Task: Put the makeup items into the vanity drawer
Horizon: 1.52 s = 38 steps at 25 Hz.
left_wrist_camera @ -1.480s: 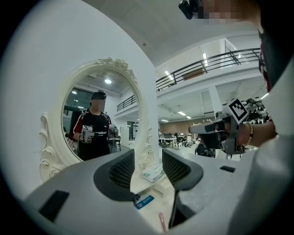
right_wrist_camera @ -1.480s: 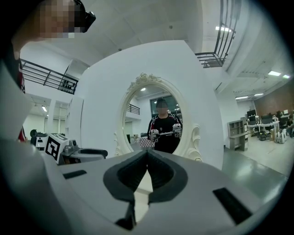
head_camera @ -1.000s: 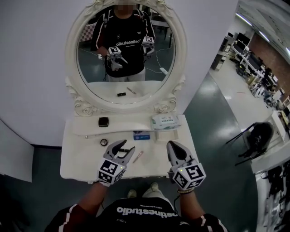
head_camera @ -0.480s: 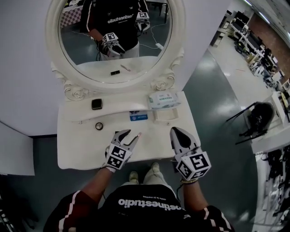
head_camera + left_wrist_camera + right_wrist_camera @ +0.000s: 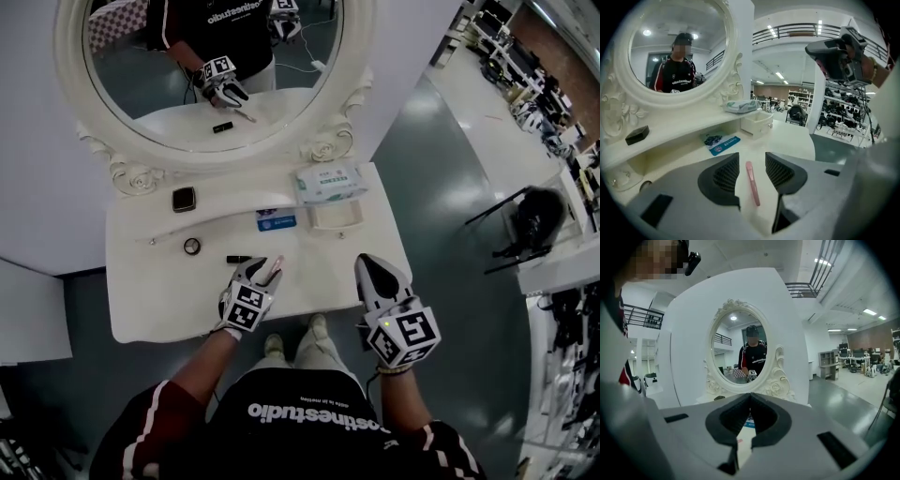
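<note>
Pickup under way, straddling the pink makeup stick point(image 5: 751, 183) lying on the vanity top point(image 5: 159, 300) with left gripper point(image 5: 266, 270) released, right gripper point(image 5: 368, 264) clenched empty; next likely needing a squeeze, then carrying to the small drawer point(image 5: 335, 216).

**A:** Bright and even everywhere. Ceiling strips point(image 5: 780, 75) glow far beyond the left gripper point(image 5: 752, 154), and shadows near it are soft.

**B:** Yep. Both gripper views bend hard at the edges, with black corners too. The right gripper point(image 5: 750, 395) looks kinda blurry up close.
</note>
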Available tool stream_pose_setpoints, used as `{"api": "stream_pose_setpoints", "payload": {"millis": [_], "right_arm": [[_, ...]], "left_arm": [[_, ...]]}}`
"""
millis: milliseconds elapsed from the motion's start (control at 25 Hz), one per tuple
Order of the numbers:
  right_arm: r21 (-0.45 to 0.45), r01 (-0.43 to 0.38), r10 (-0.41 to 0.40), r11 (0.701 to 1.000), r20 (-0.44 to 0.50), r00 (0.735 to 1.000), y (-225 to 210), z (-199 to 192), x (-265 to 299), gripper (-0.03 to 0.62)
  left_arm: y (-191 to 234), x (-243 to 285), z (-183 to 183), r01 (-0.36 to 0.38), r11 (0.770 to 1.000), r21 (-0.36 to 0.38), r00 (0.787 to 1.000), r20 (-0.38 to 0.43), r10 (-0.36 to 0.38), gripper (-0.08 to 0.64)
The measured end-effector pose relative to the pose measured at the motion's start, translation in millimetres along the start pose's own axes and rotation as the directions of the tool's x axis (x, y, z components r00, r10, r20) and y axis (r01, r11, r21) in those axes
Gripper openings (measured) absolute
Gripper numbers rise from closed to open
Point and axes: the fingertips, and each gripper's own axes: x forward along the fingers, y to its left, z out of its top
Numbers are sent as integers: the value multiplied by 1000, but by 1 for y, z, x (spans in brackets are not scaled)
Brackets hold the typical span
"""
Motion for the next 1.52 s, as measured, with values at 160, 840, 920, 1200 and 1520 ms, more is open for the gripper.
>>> {"api": "stream_pose_setpoints", "payload": {"millis": [160,840,920,1200,1520], "right_arm": [[4,-11,11,1000,-21,1000,1,-5,3,-6],[4,-41,41,999,-53,998,-13,-10,15,-6],[8,-44,44,999,-54,998,-13,-10,17,-6],[13,-61,62,998,-51,997,-16,-9,21,-6],[10,-82,82,997,-38,996,-19,-3,23,-6]], "left_arm": [[-1,19,-27,2,1000,-17,998,-56,-3,175],[-1,48,-57,-25,998,-65,975,-221,10,164],[0,48,-58,-29,997,-76,973,-229,11,160],[7,47,-59,-47,995,-89,969,-246,24,52],[6,41,-57,-50,996,-76,966,-255,29,49]]}}
